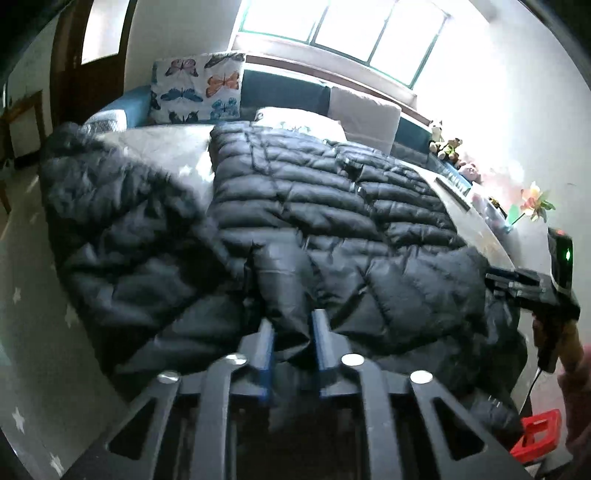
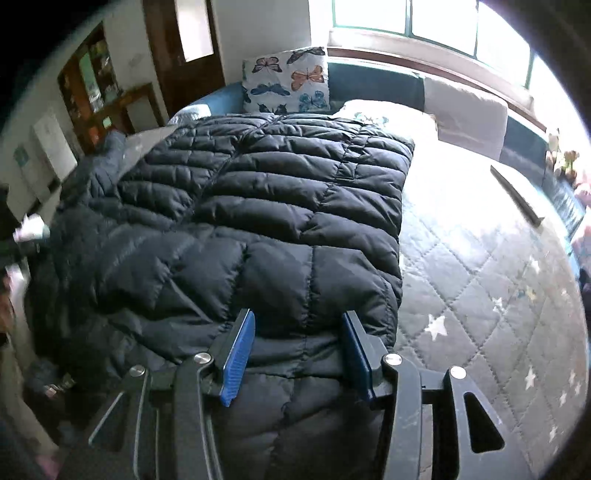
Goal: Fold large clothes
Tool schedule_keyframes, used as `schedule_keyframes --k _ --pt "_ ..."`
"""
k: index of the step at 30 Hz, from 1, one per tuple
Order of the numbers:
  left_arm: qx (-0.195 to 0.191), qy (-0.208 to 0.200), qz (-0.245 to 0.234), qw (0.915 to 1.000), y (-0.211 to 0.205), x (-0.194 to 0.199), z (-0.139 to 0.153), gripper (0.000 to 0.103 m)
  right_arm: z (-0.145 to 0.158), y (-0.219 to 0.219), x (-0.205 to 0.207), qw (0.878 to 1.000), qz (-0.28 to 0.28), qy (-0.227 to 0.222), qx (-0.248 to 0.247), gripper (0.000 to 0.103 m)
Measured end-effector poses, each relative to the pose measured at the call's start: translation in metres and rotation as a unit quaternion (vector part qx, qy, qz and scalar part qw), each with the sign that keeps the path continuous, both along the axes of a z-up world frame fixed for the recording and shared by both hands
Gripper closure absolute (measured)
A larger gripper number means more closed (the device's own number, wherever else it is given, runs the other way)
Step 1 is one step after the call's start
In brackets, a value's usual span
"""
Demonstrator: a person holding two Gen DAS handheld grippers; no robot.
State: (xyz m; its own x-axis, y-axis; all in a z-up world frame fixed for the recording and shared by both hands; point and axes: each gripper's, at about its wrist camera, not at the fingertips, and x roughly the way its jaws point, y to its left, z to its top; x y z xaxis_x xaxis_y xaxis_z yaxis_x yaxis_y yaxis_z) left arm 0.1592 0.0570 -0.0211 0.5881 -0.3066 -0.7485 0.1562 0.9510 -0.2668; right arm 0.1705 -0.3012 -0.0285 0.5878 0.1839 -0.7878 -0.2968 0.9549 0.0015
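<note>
A large black quilted puffer jacket (image 1: pixel 295 206) lies spread on the bed. It also fills the middle of the right wrist view (image 2: pixel 258 206). My left gripper (image 1: pixel 291 332) is shut on a bunched fold of the jacket near its front edge, with the fabric pinched between the blue pads. My right gripper (image 2: pixel 297 343) is open over the jacket's near right part, with the jacket lying between and under its blue pads. The right gripper also shows at the right edge of the left wrist view (image 1: pixel 517 284).
The bed has a grey quilted cover with stars (image 2: pixel 480 277). A butterfly cushion (image 1: pixel 197 88), white pillows (image 2: pixel 465 110) and soft toys (image 1: pixel 447 146) line the far side. A red object (image 1: pixel 539 432) sits low at right. A window (image 1: pixel 343 26) is behind.
</note>
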Motion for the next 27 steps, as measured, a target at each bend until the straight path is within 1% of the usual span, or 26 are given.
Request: schedule_keyframes --k 1,3,4,5,6,7,8,10,11,13,15,17,18,19,20,21,22,23,24,27 --pt "0.005 -0.016 0.003 0.9999 -0.001 0.002 0.009 0.093 0.004 -0.002 -0.002 1.000 -0.001 -0.002 -0.005 0.050" --pt "0.013 -0.053 0.010 0.9985 -0.001 0.003 0.026 0.094 0.011 0.001 -0.007 1.000 -0.002 -0.015 -0.012 0.050" --pt "0.023 -0.065 0.015 0.9975 -0.001 0.003 0.030 0.094 0.013 0.001 -0.008 1.000 -0.006 -0.024 -0.015 0.050" --pt "0.033 -0.068 0.021 0.9969 0.000 0.005 0.028 0.094 0.015 0.001 -0.010 0.999 -0.008 -0.035 -0.014 0.050" --pt "0.036 -0.061 0.023 0.9973 0.002 0.008 0.021 0.094 0.015 -0.001 -0.010 0.999 -0.009 -0.039 -0.008 0.050" --pt "0.033 -0.047 0.022 0.9981 0.004 0.011 0.014 0.094 0.010 -0.009 -0.005 0.999 -0.016 -0.032 -0.003 0.050" --pt "0.027 -0.023 0.021 0.9992 0.006 0.015 0.000 0.094 0.002 -0.011 -0.002 1.000 -0.021 -0.020 0.000 0.050" --pt "0.017 0.002 0.019 0.9997 0.009 0.017 -0.021 0.093 -0.012 -0.010 0.003 1.000 -0.019 -0.013 -0.011 0.050" --pt "0.013 0.006 0.019 0.9997 0.010 0.016 -0.027 0.093 -0.012 -0.008 0.003 1.000 -0.017 -0.015 -0.019 0.050" --pt "0.009 0.002 0.016 0.9998 0.011 0.014 -0.027 0.092 -0.004 -0.003 0.003 0.999 -0.022 -0.012 -0.033 0.050" --pt "0.004 0.000 0.012 0.9999 0.015 0.012 -0.022 0.090 0.011 -0.002 -0.001 0.999 -0.021 -0.018 -0.018 0.050" --pt "-0.017 0.000 0.003 0.9998 0.021 0.009 -0.016 0.089 0.022 -0.001 -0.005 0.999 -0.012 -0.033 0.002 0.050" --pt "-0.032 -0.005 0.000 0.9995 0.027 0.008 -0.011 0.087 0.023 0.001 -0.004 0.999 -0.009 -0.034 0.002 0.050" --pt "-0.037 -0.008 0.005 0.9993 0.034 0.006 -0.005 0.082 0.018 0.002 -0.002 1.000 -0.006 -0.027 -0.003 0.050" --pt "-0.038 -0.015 0.016 0.9990 0.042 0.004 0.001 0.078 0.009 0.005 0.003 1.000 -0.005 -0.010 -0.012 0.050" --pt "-0.037 -0.024 0.031 0.9986 0.052 0.002 0.007 0.070 -0.002 0.006 0.008 1.000 -0.003 0.010 -0.017 0.050" --pt "-0.033 -0.033 0.050 0.9977 0.064 0.000 0.012 0.059 -0.008 0.007 0.010 1.000 -0.003 0.012 -0.018 0.049" --pt "-0.027 -0.039 0.072 0.9962 0.076 0.000 0.016 0.054 -0.010 0.008 0.009 1.000 -0.004 0.005 -0.020 0.049" --pt "-0.023 -0.043 0.090 0.9947 0.087 0.000 0.019 0.050 -0.009 0.008 0.008 1.000 -0.005 0.001 -0.019 0.046" --pt "-0.024 -0.047 0.143 0.9884 0.125 0.011 0.024 0.050 -0.008 0.009 0.008 1.000 -0.004 0.006 -0.019 0.043"
